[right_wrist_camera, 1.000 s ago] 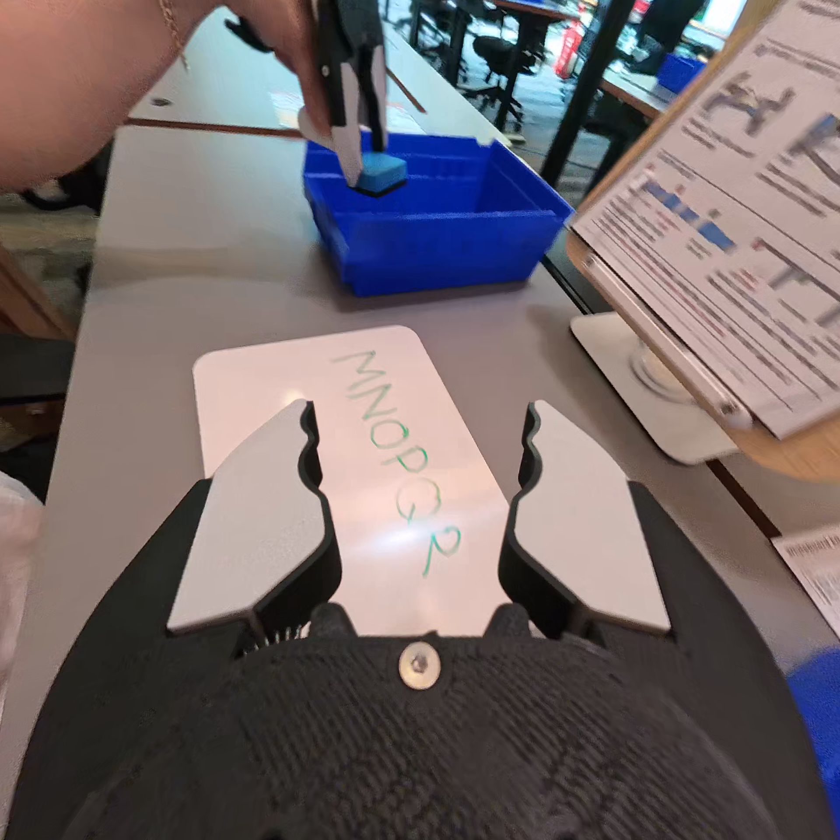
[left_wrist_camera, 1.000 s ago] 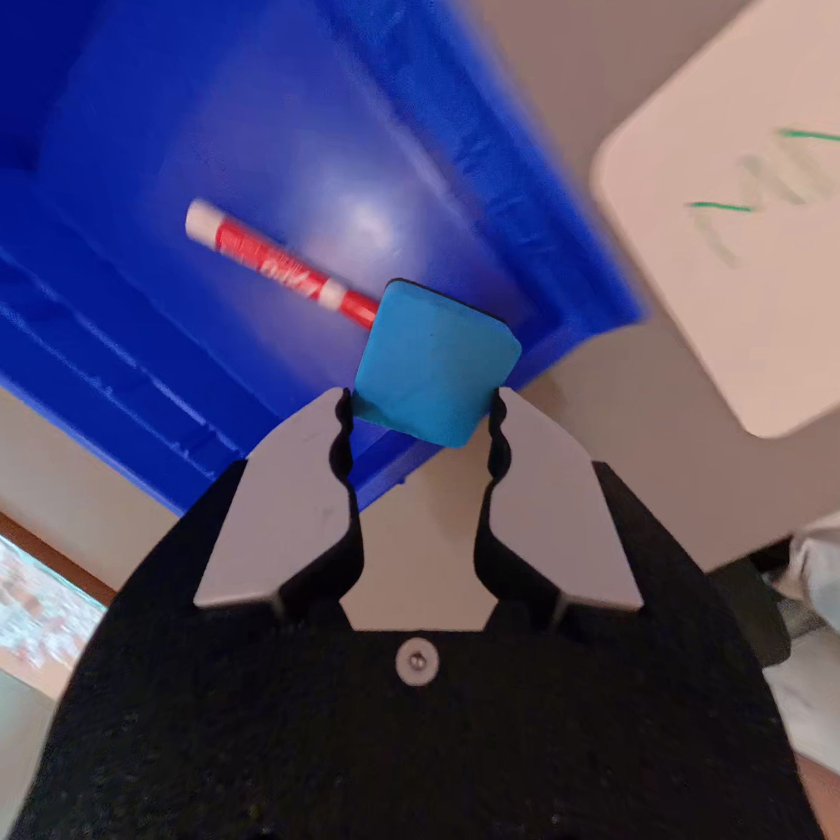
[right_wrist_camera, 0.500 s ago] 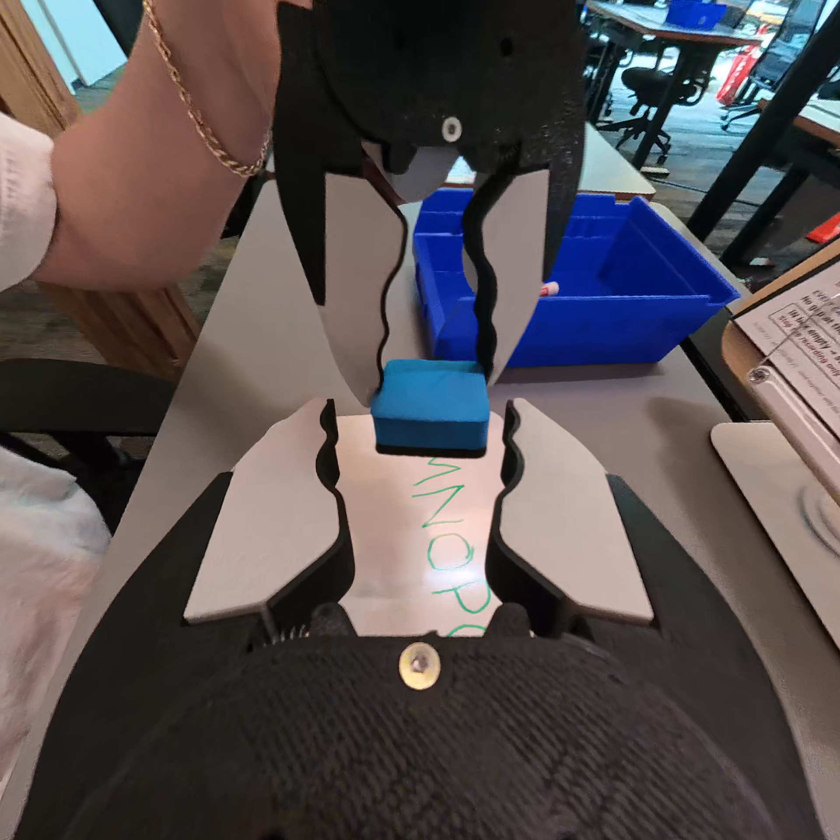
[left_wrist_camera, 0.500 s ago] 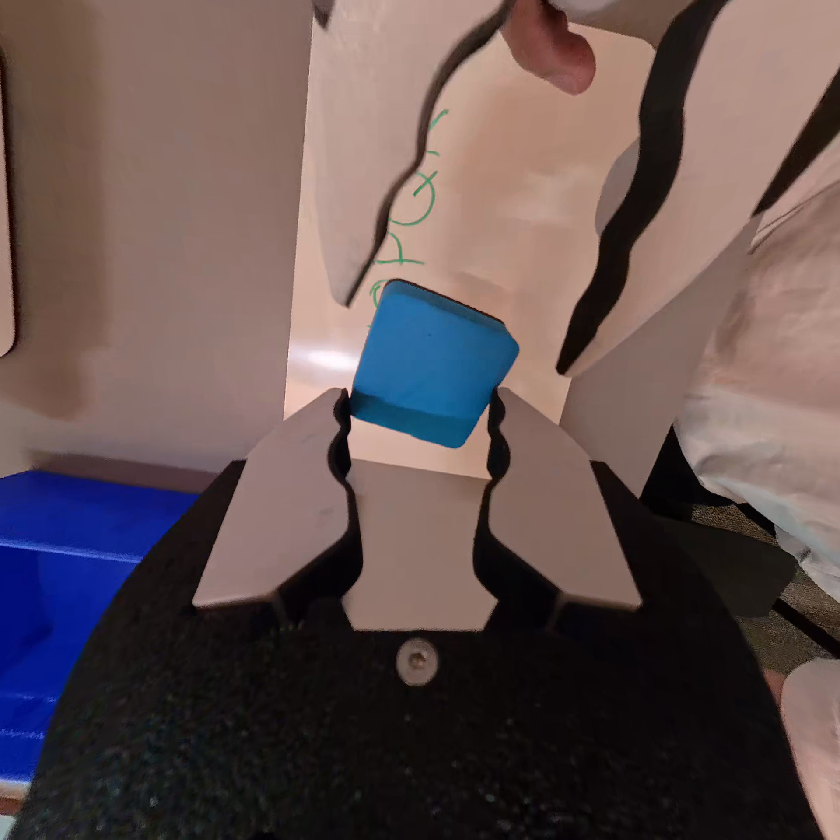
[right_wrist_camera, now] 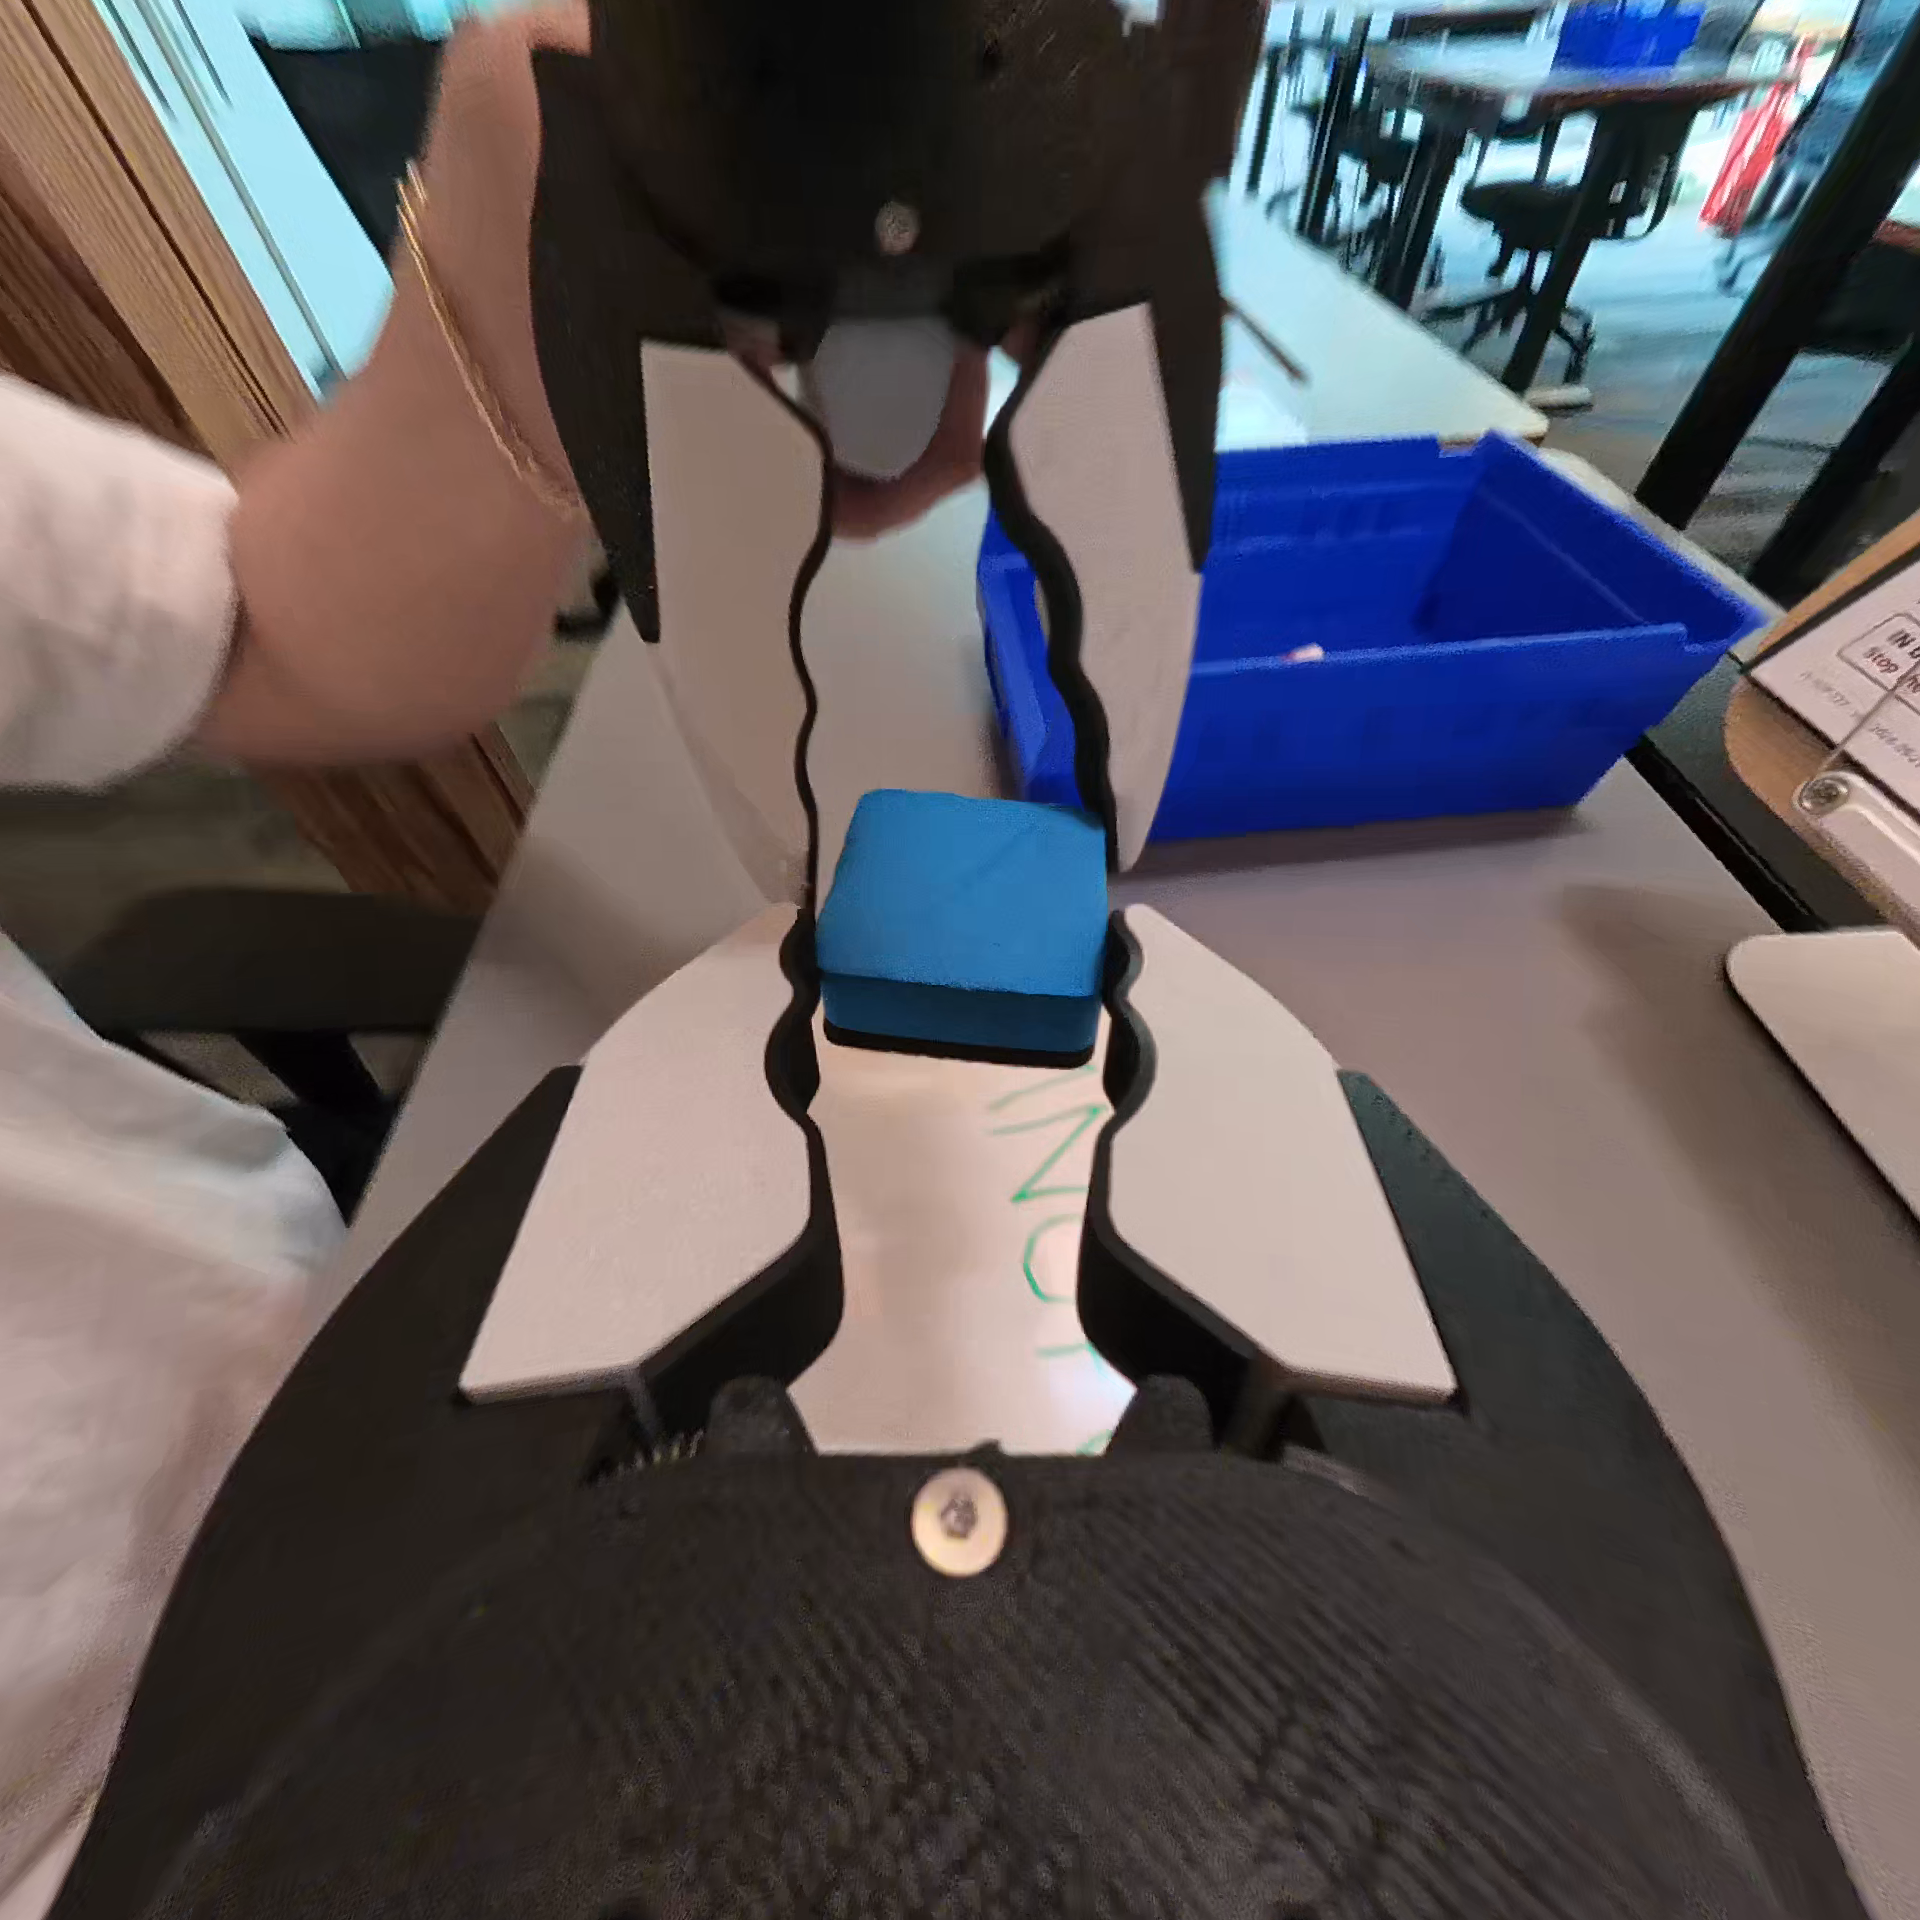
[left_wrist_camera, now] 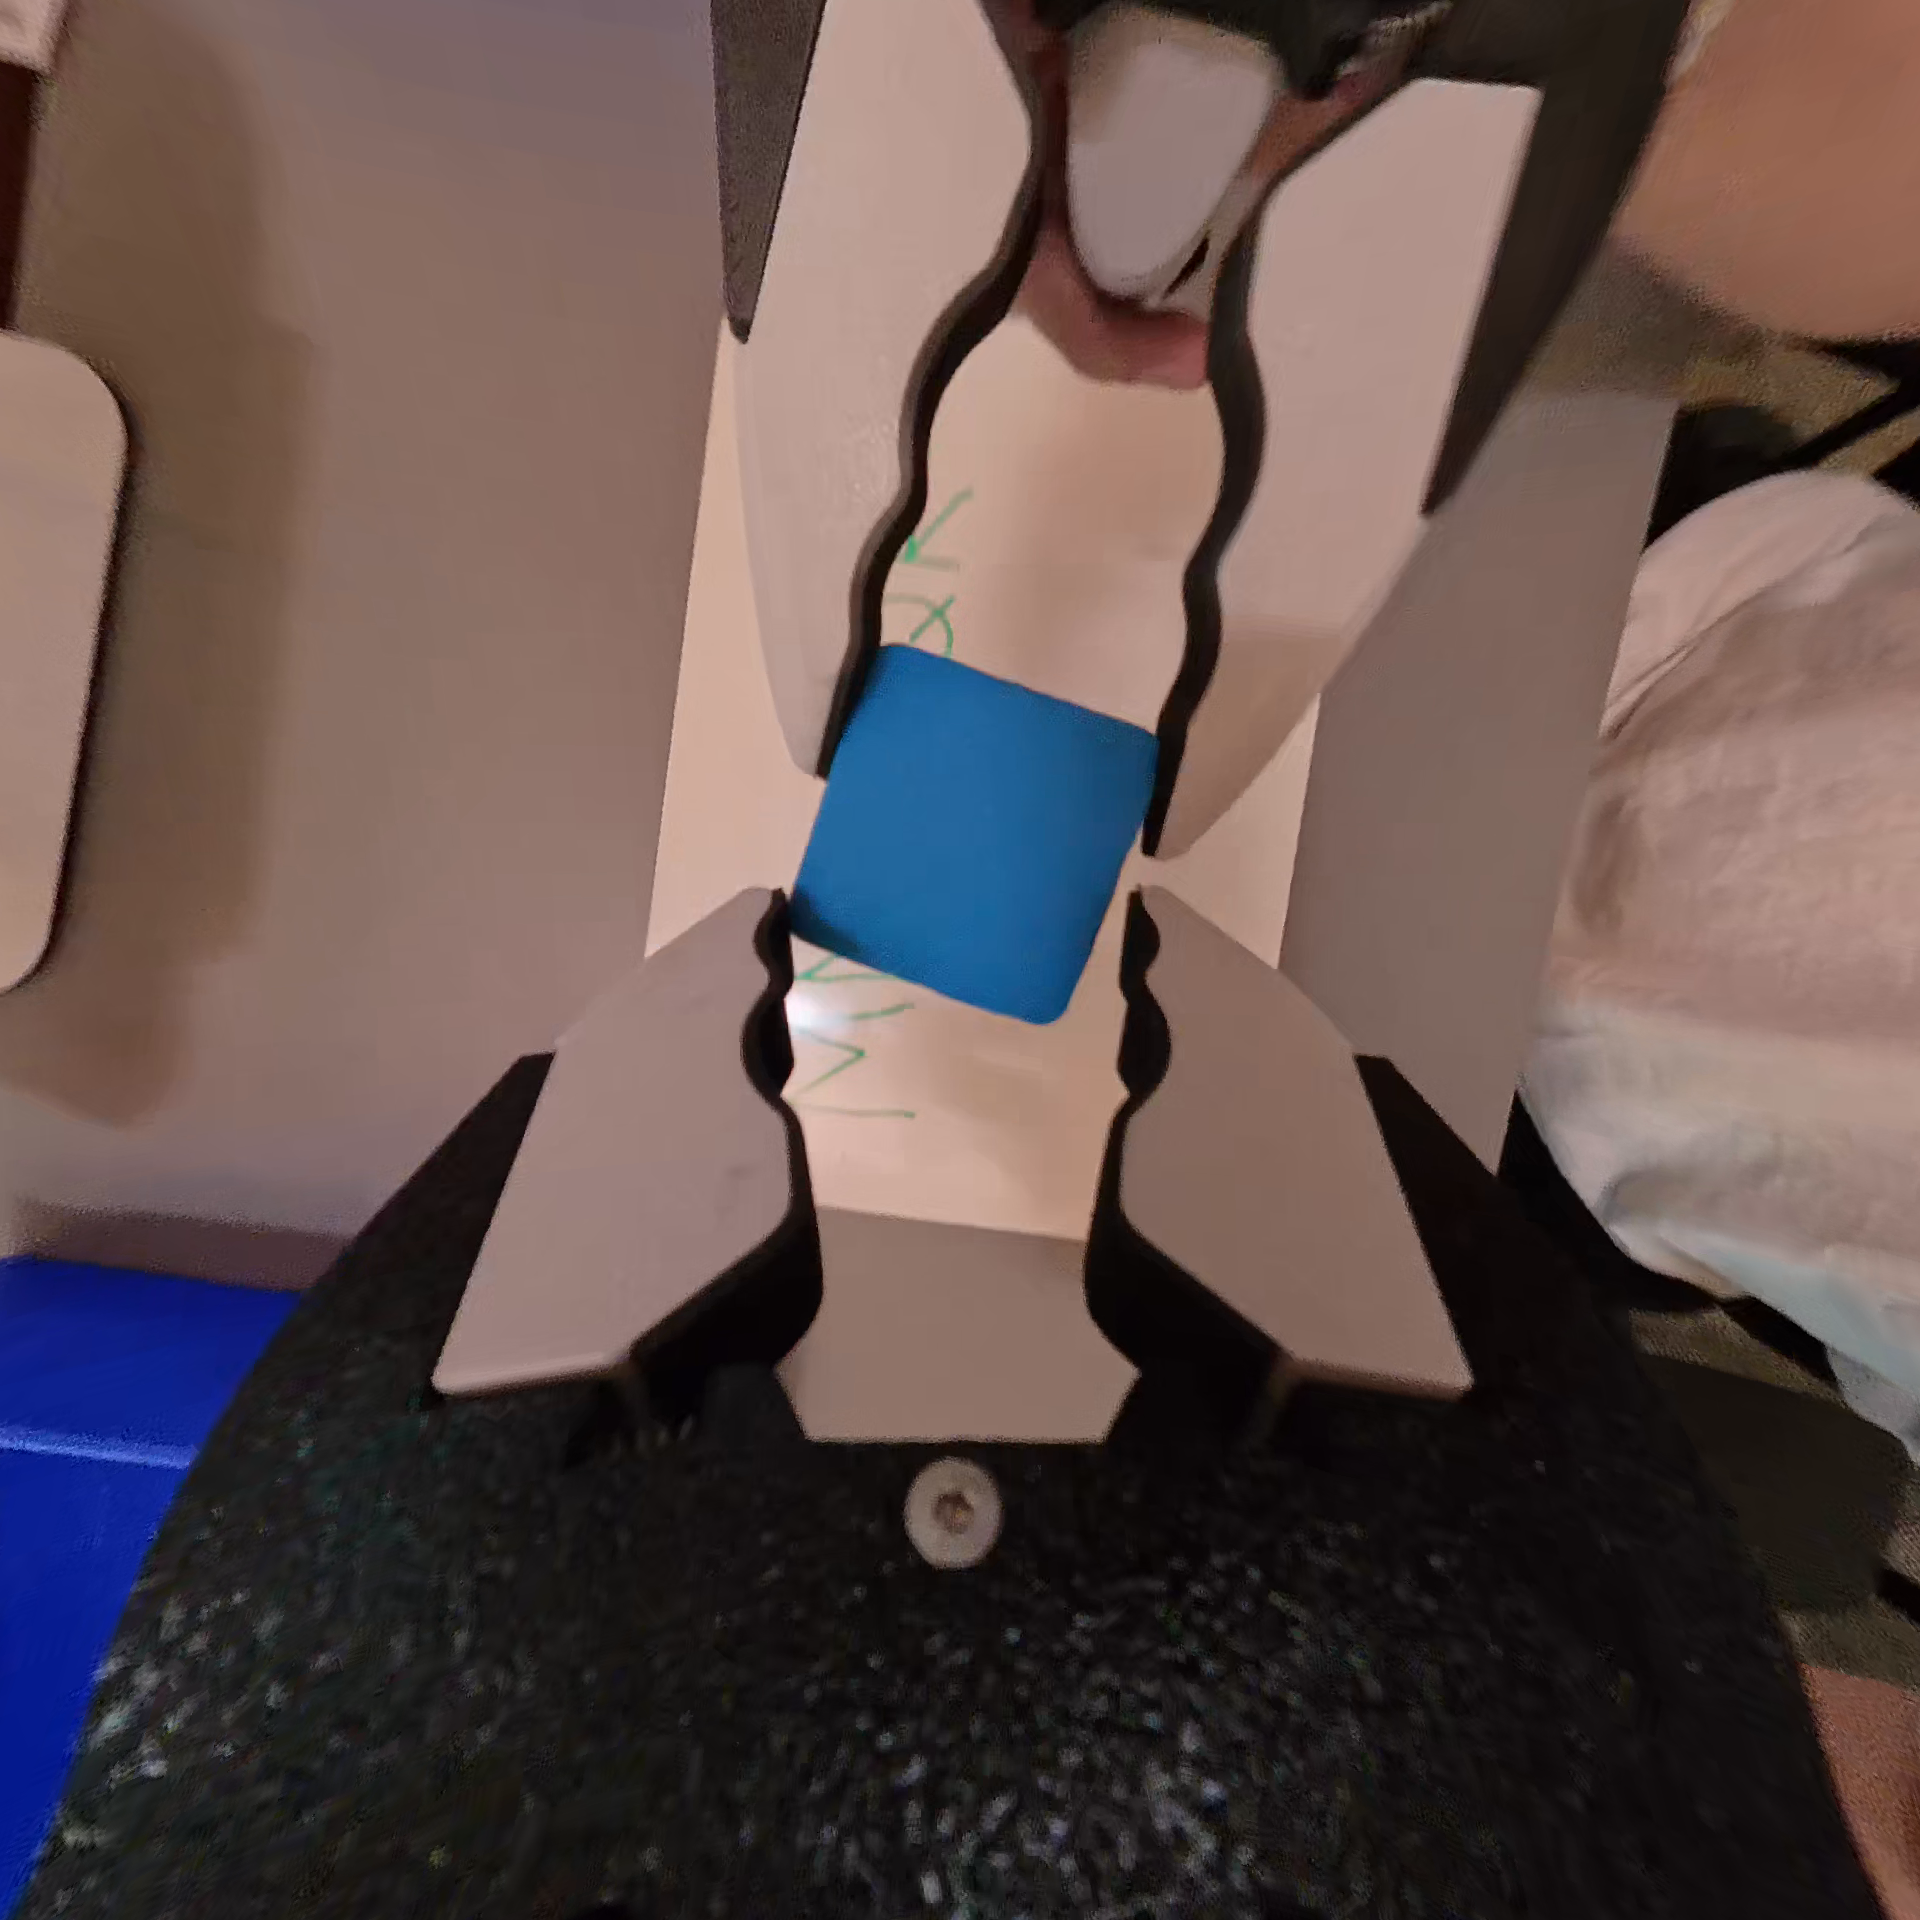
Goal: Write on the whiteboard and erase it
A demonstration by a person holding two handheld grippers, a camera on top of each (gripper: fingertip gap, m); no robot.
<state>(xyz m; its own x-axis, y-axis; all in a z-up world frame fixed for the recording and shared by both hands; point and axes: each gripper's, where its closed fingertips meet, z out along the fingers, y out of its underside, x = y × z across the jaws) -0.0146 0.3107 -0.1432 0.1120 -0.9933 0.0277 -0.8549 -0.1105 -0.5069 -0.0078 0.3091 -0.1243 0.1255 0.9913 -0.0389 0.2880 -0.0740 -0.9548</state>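
Right wrist view: across flat grey tabletop [right_wrist_camera: 1455,1039], white rectangular whiteboard [right_wrist_camera: 935,1299] with green lettering, deep blue plastic bin [right_wrist_camera: 1403,727] behind. Over board's far end, clamped from above in left gripper [right_wrist_camera: 961,873] and pinched also by right gripper [right_wrist_camera: 956,930]: square blue foam eraser [right_wrist_camera: 961,904].

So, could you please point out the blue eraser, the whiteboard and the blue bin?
blue eraser [right_wrist_camera: 961,909]: right wrist view, on its top face.
whiteboard [right_wrist_camera: 914,1247]: right wrist view, on bare surface left of the green writing.
blue bin [right_wrist_camera: 1403,727]: right wrist view, on its front wall.
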